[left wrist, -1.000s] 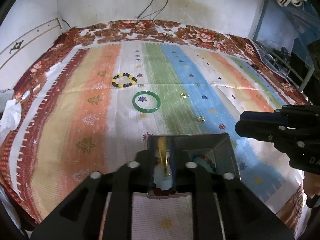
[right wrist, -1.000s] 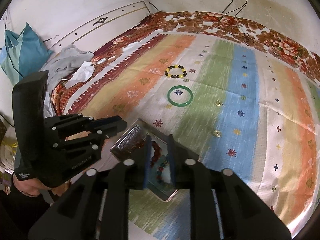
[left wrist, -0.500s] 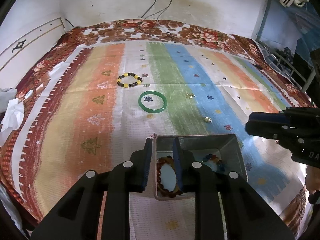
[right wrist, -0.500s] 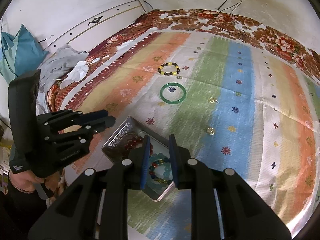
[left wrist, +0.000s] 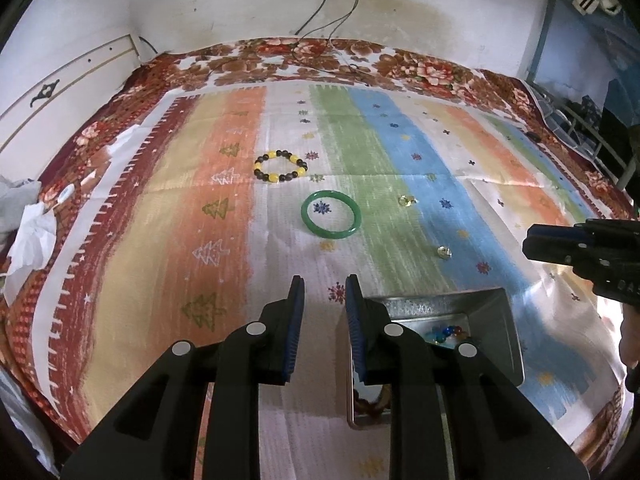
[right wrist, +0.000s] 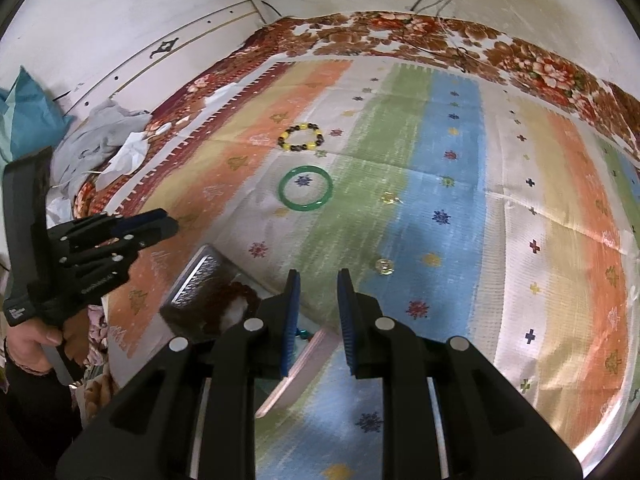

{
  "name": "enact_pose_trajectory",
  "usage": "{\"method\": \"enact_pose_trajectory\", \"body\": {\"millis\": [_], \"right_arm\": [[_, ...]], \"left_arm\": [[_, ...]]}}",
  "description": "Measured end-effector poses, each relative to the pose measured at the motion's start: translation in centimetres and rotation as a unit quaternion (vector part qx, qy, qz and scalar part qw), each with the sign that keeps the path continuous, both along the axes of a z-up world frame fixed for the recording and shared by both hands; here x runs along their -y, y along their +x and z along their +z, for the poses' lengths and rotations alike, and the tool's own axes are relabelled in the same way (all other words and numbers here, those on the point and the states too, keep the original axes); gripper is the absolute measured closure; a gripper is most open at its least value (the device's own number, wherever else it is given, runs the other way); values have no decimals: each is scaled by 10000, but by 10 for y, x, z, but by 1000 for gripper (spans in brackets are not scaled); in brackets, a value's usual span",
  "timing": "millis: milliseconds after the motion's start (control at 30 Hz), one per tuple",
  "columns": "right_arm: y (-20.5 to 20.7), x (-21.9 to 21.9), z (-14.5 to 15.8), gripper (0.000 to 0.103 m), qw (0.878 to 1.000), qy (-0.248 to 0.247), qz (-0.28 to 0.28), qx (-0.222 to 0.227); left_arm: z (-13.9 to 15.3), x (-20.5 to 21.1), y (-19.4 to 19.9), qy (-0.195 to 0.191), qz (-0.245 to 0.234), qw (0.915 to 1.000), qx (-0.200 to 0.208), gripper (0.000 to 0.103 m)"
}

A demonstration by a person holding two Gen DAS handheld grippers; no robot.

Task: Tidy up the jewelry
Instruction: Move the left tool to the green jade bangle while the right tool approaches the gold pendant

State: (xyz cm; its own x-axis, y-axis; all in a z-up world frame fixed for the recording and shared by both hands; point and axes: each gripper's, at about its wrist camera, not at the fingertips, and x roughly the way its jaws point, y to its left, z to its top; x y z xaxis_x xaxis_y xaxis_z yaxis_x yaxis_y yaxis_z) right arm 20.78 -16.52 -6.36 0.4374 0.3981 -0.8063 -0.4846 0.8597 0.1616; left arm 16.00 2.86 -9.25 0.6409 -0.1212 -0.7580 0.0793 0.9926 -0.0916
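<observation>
Metal tray (left wrist: pixel 496 312) sits nearest and already holds beaded pieces. Left gripper (left wrist: pixel 322 292) and right gripper (right wrist: pixel 316 286) both show jaws slightly apart and empty. Recommended: approach green bangle (left wrist: pixel 330 219) beyond the tray squarely, straddling its rim; beaded bracelet (left wrist: pixel 281 166) lies farther.

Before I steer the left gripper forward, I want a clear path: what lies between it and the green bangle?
Only bare striped cloth with a small printed snowflake; nothing solid between the left gripper and the green bangle, as the left wrist view shows.
</observation>
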Motion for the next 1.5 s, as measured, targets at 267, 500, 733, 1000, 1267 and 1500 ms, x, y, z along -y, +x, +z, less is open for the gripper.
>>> {"method": "enact_pose_trajectory", "body": {"millis": [267, 500, 733, 1000, 1267, 1500], "right_arm": [[27, 14, -10, 75, 9999, -22, -125, -87], [51, 11, -32, 75, 9995, -139, -100, -255], [72, 8, -50, 71, 9989, -214, -110, -411], [91, 2, -71, 67, 9978, -274, -88, -598], [101, -2, -93, 67, 9960, -407, -2, -789], [105, -6, -107, 67, 9942, -565, 90, -910]], "left_arm": [[-4, -3, 18, 95, -6, 9999, -33, 79], [-9, -2, 40, 225, -124, 9996, -95, 79], [-17, -8, 62, 268, -230, 9992, -210, 79], [-31, -9, 86, 255, -519, 9975, -410, 74], [-53, -10, 114, 299, -731, 9948, -645, 74], [-64, -5, 131, 264, -911, 9927, -740, 71]]}}
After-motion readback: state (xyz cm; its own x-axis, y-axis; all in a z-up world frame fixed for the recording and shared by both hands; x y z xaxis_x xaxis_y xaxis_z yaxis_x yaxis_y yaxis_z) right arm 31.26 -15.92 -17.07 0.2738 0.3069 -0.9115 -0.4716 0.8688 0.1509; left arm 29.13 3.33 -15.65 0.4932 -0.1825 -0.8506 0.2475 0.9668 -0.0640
